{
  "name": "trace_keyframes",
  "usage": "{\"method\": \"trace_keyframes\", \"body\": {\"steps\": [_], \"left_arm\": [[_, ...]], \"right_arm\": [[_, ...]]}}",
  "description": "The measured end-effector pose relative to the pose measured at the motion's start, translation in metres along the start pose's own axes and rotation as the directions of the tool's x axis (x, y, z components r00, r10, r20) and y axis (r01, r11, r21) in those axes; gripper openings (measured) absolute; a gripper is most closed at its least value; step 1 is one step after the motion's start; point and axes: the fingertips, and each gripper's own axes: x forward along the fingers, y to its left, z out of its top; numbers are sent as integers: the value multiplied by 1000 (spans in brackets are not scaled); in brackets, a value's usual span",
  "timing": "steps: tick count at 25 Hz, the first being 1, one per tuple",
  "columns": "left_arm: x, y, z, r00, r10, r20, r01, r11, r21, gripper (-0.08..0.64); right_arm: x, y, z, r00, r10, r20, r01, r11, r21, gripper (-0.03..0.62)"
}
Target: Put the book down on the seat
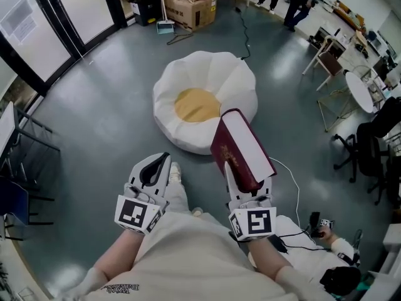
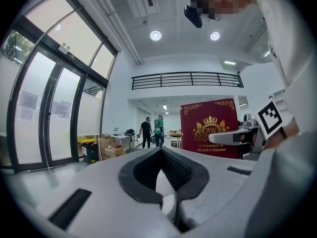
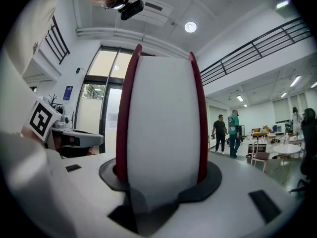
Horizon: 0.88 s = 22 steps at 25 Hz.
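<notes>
Book (image 1: pixel 243 144) above grey floor (image 1: pixel 106 124), white beanbag seat (image 1: pixel 233 80) ahead

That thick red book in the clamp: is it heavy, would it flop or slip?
The book looks stiff: hard covers and a thick page block stick out of the right gripper without sagging. It is probably heavy for its size; gripped at one end, it may lever downward. On the soft-looking seat it may settle tilted.

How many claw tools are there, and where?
2. The left claw, shut and empty, is over the grey floor; the right claw grips the thick dark red hardcover book near the white beanbag seat. No others in view.
</notes>
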Motion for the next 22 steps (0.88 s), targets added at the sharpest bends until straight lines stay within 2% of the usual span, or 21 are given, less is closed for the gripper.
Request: {"method": "trace_keyframes", "body": {"steps": [10, 16, 22], "left_arm": [[52, 38, -17, 1000, -3, 1, 3, 1000, -25, 3], [102, 83, -21, 1000, -24, -5, 24, 1000, -12, 3], [164, 142, -3, 998, -57, -14, 57, 998, -9, 3]], "right_arm": [[57, -14, -15, 1000, -3, 10, 3, 1000, -7, 216], [121, -28, -22, 1000, -25, -1, 25, 1000, -3, 216], [204, -42, -8, 998, -54, -15, 54, 998, 12, 216]]}}
